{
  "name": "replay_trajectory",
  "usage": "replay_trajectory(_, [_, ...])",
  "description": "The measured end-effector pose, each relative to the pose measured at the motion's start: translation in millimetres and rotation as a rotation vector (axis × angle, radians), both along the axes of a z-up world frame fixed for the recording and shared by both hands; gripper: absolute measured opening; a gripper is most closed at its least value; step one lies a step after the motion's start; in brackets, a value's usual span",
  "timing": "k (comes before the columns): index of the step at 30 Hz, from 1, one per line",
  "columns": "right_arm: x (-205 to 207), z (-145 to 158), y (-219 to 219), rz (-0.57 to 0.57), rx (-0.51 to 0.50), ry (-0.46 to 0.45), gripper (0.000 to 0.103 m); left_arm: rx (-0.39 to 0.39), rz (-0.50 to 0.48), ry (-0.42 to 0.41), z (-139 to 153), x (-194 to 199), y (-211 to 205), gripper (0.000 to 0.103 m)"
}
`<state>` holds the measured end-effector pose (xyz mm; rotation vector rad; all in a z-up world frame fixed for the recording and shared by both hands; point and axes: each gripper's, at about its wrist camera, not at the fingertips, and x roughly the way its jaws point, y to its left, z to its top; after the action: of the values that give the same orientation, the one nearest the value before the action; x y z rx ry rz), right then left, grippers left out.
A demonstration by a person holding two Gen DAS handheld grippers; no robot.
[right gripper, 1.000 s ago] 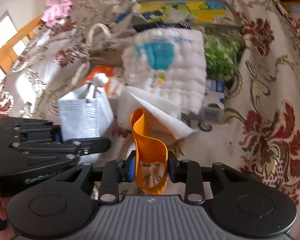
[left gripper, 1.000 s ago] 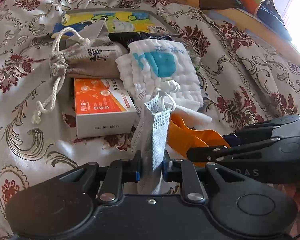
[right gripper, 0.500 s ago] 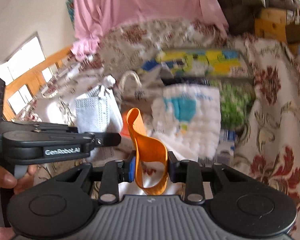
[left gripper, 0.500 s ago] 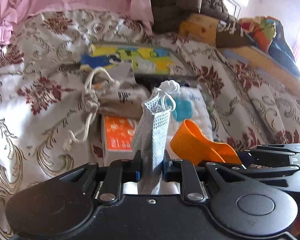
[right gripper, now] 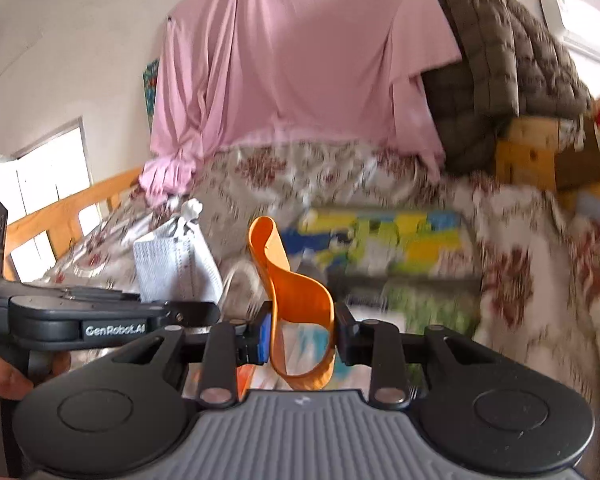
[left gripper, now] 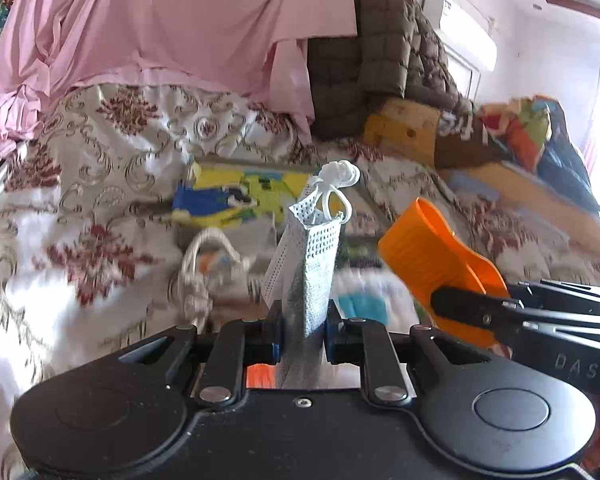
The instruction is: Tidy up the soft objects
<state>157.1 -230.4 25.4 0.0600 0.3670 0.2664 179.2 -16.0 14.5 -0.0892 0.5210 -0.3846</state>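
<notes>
Two soft items are in hand and clear of the bedspread [left gripper: 80, 184]: the left gripper [left gripper: 303, 330] is clamped on the lower part of a folded grey face mask [left gripper: 312, 264], which stands upright between the pads with its white ear loops [left gripper: 337, 184] bunched at the top, and the right gripper [right gripper: 300, 334] is clamped on a curled orange flexible strip [right gripper: 296, 292], its loop squeezed between the pads and its free end rising above them. In the right wrist view the mask appears to the left of the strip, just beside it, with the left tool's black body below it. Judged from these frames, the task is at an intermediate stage: both items are picked up but neither is deposited, and no destination is identifiable. The remaining pile lies on the bedspread beyond the grippers, blurred; a drawstring cloth pouch [left gripper: 204, 272], a white cloth with a blue patch [left gripper: 364, 300] and a yellow-and-blue printed flat item [left gripper: 236, 196] are distinguishable, and these appear still unsorted. Readable writing: "GenRobot.AI" on the left tool's arm [right gripper: 112, 330], and the letters "DAS" on the right tool's body [left gripper: 572, 370]. Print on other items is too blurred to read. A hand [right gripper: 4, 376] grips the left tool's handle at the frame edge
</notes>
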Motion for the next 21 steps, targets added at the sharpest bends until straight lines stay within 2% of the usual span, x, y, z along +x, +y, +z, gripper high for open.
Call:
replay_trajectory(6, [84.7, 10.2, -28.3, -0.059, 0.076, -0.049, 0.034, -0.005, 0.024, -0.054, 25.7, 69.4, -17.1, 0.021])
replay_trajectory(11, [158.9, -0.9, -70.3, -0.168, 0.222, -0.022, 0.034, -0.032, 0.063, -0.033, 35.9, 148.8, -35.1, 0.021])
replay_trajectory(16, [208.0, -24.5, -114.6, -0.273, 0.323, 0.034, 0.034, -0.031, 0.094, 0.005, 27.2, 221.5, -60.8, 0.021])
replay_trajectory(21, [232.9, -43.0, -136.6, -0.323, 0.327, 0.088, 0.034, 0.023, 0.103, 0.08, 1.1, 273.9, -92.4, 0.021])
